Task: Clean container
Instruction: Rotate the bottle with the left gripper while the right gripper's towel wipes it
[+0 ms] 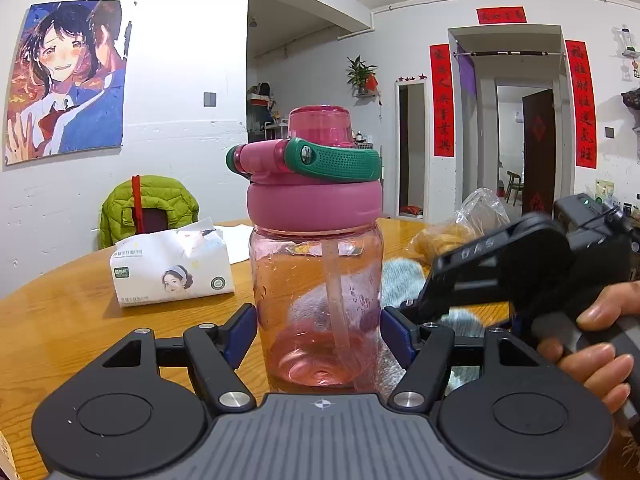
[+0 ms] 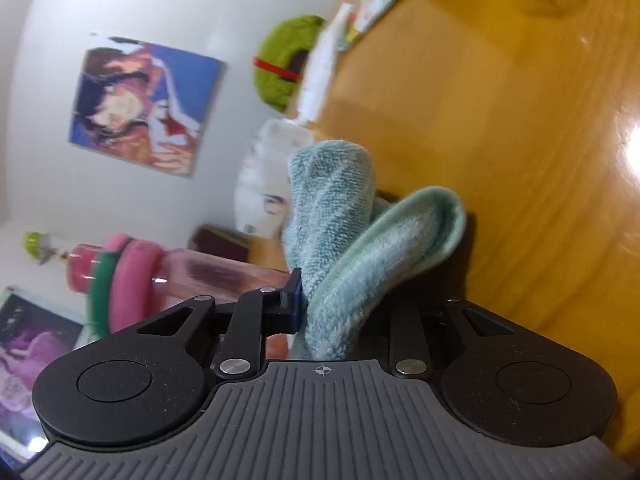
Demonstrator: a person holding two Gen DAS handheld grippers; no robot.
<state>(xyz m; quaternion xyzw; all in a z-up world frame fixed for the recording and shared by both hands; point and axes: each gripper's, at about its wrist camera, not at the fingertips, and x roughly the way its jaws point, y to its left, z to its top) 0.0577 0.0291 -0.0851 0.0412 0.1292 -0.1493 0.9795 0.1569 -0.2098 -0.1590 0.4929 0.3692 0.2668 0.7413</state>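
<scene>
A clear pink bottle with a pink lid, a green handle and a straw inside stands upright on the wooden table. My left gripper is shut on its lower body, one blue pad pressed on each side. My right gripper, held by a hand, sits just right of the bottle. The right wrist view is rolled sideways. In it my right gripper is shut on a folded light blue cloth, with the bottle close beside it. The cloth shows behind the bottle.
A white tissue pack lies on the table to the bottle's left. A plastic bag with yellow contents lies at the back right. A green jacket hangs on a chair beyond the table's far edge.
</scene>
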